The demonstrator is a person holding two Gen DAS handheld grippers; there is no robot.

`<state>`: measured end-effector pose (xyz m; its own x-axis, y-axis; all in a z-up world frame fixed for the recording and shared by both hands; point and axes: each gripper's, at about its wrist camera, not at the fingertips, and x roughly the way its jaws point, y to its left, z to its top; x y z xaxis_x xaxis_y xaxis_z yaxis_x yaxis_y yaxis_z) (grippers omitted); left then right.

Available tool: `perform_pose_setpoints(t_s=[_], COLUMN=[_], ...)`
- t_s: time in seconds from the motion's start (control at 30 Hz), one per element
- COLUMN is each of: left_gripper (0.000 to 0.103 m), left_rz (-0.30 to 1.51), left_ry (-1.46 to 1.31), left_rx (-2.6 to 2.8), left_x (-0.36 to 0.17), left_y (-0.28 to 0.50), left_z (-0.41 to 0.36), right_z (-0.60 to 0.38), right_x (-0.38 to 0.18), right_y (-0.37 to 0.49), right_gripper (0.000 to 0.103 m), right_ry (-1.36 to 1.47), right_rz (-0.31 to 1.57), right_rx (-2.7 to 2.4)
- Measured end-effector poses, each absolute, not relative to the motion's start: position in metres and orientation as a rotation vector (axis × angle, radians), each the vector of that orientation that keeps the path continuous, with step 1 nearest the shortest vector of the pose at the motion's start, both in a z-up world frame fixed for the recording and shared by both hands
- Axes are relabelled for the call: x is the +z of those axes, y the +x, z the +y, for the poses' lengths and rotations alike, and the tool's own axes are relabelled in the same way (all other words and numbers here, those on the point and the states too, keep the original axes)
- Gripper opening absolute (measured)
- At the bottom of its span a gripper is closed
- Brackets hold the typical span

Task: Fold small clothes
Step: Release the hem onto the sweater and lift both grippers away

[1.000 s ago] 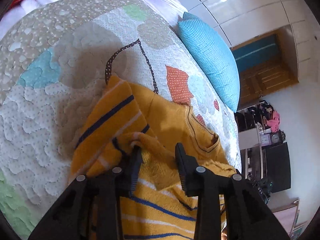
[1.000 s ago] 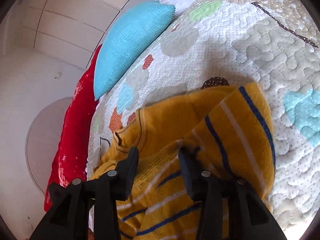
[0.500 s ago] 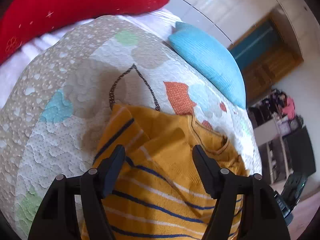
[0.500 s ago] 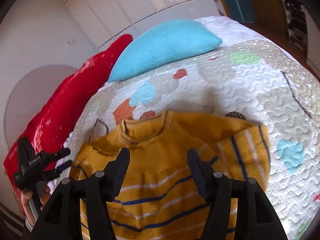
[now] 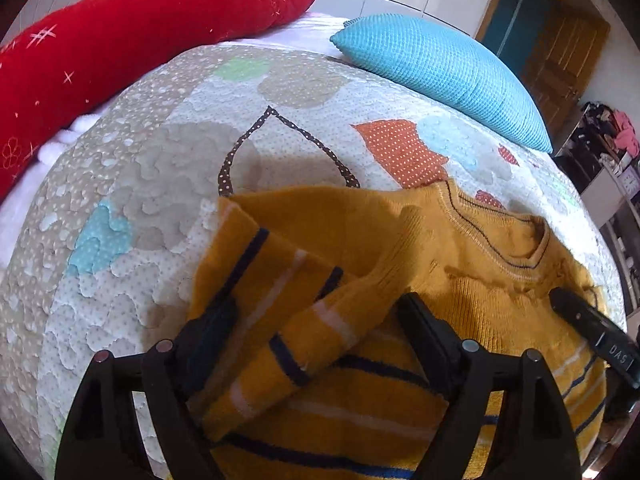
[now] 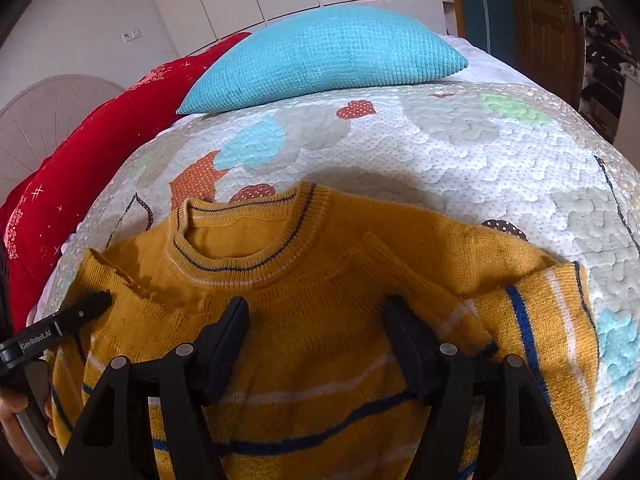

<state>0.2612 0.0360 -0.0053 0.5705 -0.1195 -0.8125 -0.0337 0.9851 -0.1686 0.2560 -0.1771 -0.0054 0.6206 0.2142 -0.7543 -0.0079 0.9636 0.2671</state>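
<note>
A small mustard-yellow knit sweater [image 6: 320, 280] with navy and white stripes lies on the quilted bedspread, neck towards the pillows. Both sleeves are folded in over the body. In the left wrist view the sweater [image 5: 460, 260] has its folded left sleeve [image 5: 288, 344] lying between my fingers. My left gripper [image 5: 316, 336] is open, just above that sleeve, holding nothing. My right gripper [image 6: 316, 332] is open above the sweater's chest, empty. Each gripper's tip shows at the edge of the other's view.
The patchwork quilt [image 6: 460, 152] covers the bed. A turquoise cushion [image 6: 328, 52] and a red cushion [image 5: 120, 40] lie at the head. A wooden door [image 6: 540, 20] and cluttered shelves [image 5: 608, 140] stand to the right.
Both grippers have opened wide, let go of the sleeves and drawn back from the sweater. The sleeves now rest folded over the body.
</note>
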Motion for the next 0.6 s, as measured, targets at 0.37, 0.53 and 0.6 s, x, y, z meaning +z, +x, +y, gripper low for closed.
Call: perform_pose_setpoints(t_s=[0.37,0.53,0.6], left_gripper=[0.084,0.086,0.087], left_rz=[0.882,0.84,0.841], left_ry=[-0.172,-0.131,-0.138], left_rx=[-0.025,0.002,0.007], left_x=[0.083,0.1,0.098], left_y=[0.143,0.066,0.04], left_z=[0.06,0.068,0.07], right_z=[-0.191,-0.237,-0.264], right_x=[0.066,0.06,0.05], right_y=[0.147,0.062,0.035], right_gripper=[0.08,0.08,0.08], right_ry=[0.17,0.202,0.222], right_rz=[0.782,0.777,0.789], right_rx=[0.088,-0.002,-0.075])
